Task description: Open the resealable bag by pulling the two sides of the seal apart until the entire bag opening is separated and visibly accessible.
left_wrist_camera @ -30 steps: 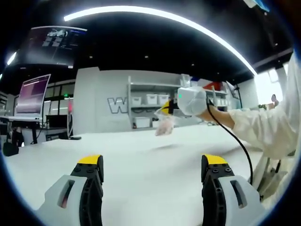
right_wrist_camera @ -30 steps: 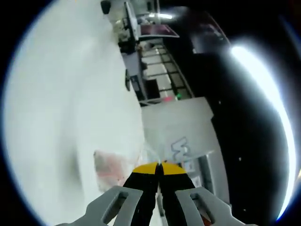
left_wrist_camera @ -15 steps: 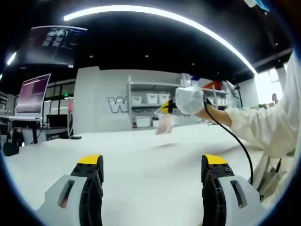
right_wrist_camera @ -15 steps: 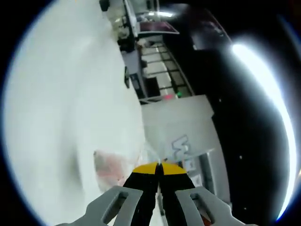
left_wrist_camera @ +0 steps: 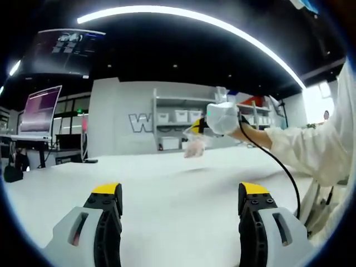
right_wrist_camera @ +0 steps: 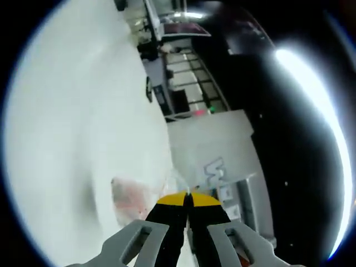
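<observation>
A small clear resealable bag (left_wrist_camera: 194, 148) with something pinkish inside hangs in the air above the white table (left_wrist_camera: 167, 183). My right gripper (left_wrist_camera: 196, 128) is shut on its top edge, held up by a person's arm in a white sleeve (left_wrist_camera: 317, 150). In the right gripper view, that gripper (right_wrist_camera: 188, 201) has its yellow tips pressed together on the bag (right_wrist_camera: 130, 197), which dangles to the left of the jaws. My left gripper (left_wrist_camera: 181, 192) stands open low over the table, well short of the bag, with nothing between its fingers.
A black cable (left_wrist_camera: 278, 167) runs from the right gripper along the arm. A monitor (left_wrist_camera: 40, 114) stands at the far left. Shelving with white bins (left_wrist_camera: 178, 125) lines the back wall.
</observation>
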A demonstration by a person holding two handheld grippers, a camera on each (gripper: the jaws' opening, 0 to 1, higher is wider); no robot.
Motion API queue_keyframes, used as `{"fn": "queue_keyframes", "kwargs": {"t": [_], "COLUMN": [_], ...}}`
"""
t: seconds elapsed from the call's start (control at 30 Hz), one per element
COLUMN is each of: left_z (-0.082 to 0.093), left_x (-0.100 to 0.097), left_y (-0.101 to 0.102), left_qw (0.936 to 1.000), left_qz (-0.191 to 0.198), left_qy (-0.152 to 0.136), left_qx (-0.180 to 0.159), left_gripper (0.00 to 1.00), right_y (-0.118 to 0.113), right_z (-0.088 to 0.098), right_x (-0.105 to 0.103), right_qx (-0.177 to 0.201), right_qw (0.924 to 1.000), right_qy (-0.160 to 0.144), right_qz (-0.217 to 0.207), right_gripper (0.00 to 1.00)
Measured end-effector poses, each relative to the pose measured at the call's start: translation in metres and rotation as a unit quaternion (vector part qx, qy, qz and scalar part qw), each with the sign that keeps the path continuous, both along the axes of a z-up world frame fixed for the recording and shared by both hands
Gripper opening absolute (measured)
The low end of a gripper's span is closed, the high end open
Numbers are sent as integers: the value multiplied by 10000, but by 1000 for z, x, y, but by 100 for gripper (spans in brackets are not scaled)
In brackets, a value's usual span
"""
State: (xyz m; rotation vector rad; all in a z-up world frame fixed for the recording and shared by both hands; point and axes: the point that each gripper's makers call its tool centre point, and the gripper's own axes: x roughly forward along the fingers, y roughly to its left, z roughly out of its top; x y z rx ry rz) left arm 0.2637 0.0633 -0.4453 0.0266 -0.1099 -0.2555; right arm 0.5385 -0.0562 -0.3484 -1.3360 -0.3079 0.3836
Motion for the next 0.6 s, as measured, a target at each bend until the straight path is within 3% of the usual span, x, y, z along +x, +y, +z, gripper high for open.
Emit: {"fn": "queue_keyframes", "kwargs": {"t": [0.6], "left_z": [-4], "left_x": [0], "left_y": [7], "left_qw": [10000], "left_qz": [51], "left_qy": [19], "left_qx": [-82], "left_gripper": [85], "right_y": [1], "right_z": [-10], "right_x": [19], "right_qx": [-85], "right_qw": [9997], "right_qy": [168], "right_qz": [-162], "right_gripper": [0]}}
